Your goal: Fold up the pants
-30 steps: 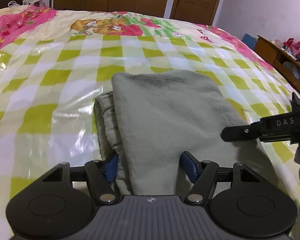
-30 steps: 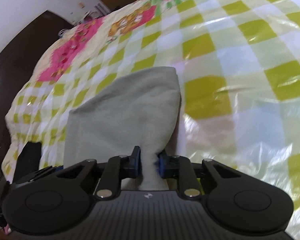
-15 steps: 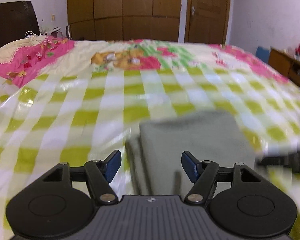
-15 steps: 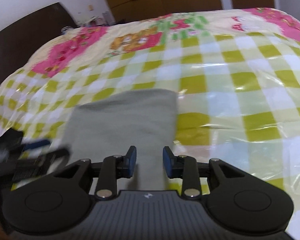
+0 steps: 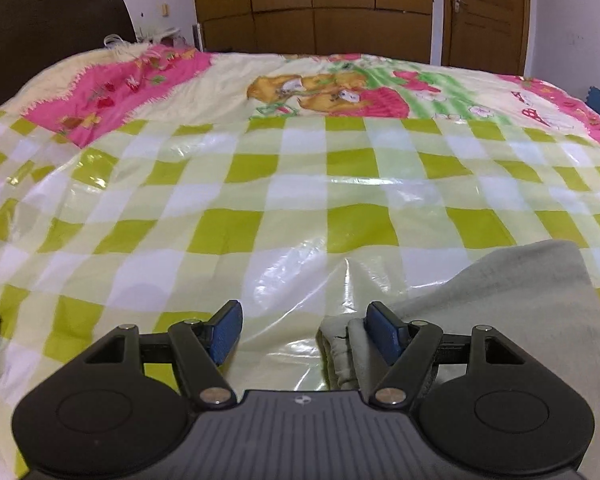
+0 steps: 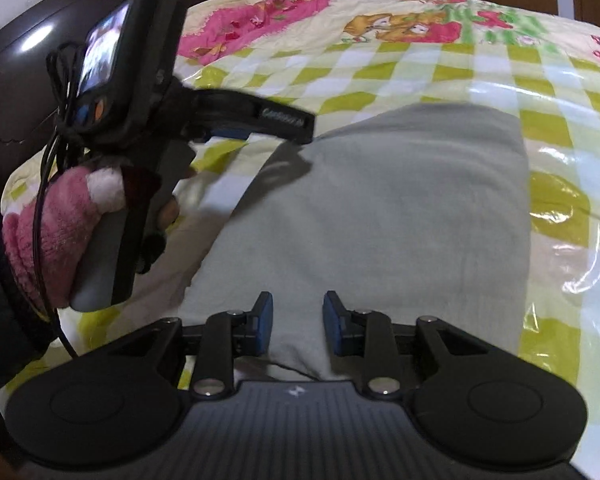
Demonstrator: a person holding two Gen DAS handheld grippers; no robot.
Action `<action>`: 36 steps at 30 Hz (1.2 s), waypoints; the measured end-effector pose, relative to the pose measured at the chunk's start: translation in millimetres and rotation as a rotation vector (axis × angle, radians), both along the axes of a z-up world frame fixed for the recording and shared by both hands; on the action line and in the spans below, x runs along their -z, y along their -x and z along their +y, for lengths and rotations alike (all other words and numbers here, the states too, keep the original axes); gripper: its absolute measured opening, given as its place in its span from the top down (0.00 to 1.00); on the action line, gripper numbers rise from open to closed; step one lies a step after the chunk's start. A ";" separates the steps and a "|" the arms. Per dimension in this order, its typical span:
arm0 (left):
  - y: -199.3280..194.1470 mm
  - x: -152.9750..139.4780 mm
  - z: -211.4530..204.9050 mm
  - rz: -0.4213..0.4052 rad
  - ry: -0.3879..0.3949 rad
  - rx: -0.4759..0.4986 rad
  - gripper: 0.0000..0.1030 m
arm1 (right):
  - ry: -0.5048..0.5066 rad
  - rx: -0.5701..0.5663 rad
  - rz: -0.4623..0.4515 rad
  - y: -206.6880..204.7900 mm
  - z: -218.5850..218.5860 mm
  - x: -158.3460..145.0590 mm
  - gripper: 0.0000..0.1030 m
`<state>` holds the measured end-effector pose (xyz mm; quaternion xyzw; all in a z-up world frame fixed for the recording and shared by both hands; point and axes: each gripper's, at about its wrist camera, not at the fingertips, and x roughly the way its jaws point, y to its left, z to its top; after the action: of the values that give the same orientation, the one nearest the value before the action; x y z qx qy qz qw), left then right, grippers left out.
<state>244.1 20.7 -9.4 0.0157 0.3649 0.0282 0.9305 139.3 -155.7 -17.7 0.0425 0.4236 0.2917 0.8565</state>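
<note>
One label, left gripper: unreadable, perhaps blurred | pants folded

The folded grey pants run off the left wrist view's right and lower edges; the right gripper's body hides their near edge; the phone screen is too blurred to read.

A home bedroom. Ahead of the jaws spreads a wide bed under a glossy green-and-white checked cover, its far end printed with pink borders and cartoon bears. Beyond that stand a brown wooden wardrobe, a wooden door and a dark headboard.
</note>
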 end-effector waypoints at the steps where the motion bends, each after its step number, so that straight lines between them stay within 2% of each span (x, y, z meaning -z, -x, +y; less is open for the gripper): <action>1: 5.5 -3.4 0.9 -0.013 -0.001 -0.004 0.21 | -0.013 0.010 0.002 1.8 -3.6 -1.6 0.73; 5: 29.7 -18.8 5.2 -0.052 0.005 -0.011 0.22 | -0.053 0.080 -0.029 10.4 -19.0 -16.5 0.70; 10: 73.0 -28.0 -4.1 -0.071 0.000 0.045 0.21 | -0.049 0.122 -0.035 20.2 -27.8 -20.3 0.70; 13: 89.9 -18.9 -11.8 -0.041 -0.031 0.056 0.21 | -0.039 0.118 -0.022 18.1 -19.6 -11.9 0.70; 16: 93.0 -3.2 -13.9 0.033 -0.059 0.062 0.21 | 0.018 0.115 -0.009 16.4 -7.1 -3.5 0.70; 18: 97.1 0.5 -13.8 0.042 -0.081 0.061 0.20 | 0.035 0.105 -0.015 20.4 -4.7 -4.1 0.70; 25: 125.3 -17.6 -2.8 0.012 -0.040 0.041 0.20 | 0.003 0.140 -0.054 45.6 -16.7 -23.8 0.68; 30: 149.6 -16.3 1.4 0.029 0.009 0.051 0.20 | 0.006 0.153 -0.028 65.2 -21.9 -16.4 0.68; 36: 156.6 1.2 -4.0 0.107 -0.030 0.089 0.20 | 0.011 0.127 -0.008 71.5 -12.0 -10.7 0.67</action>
<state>87.6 16.7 -10.6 0.0473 0.4125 -0.0088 0.9097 67.8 -167.7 -6.9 0.0633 0.4183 0.2344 0.8753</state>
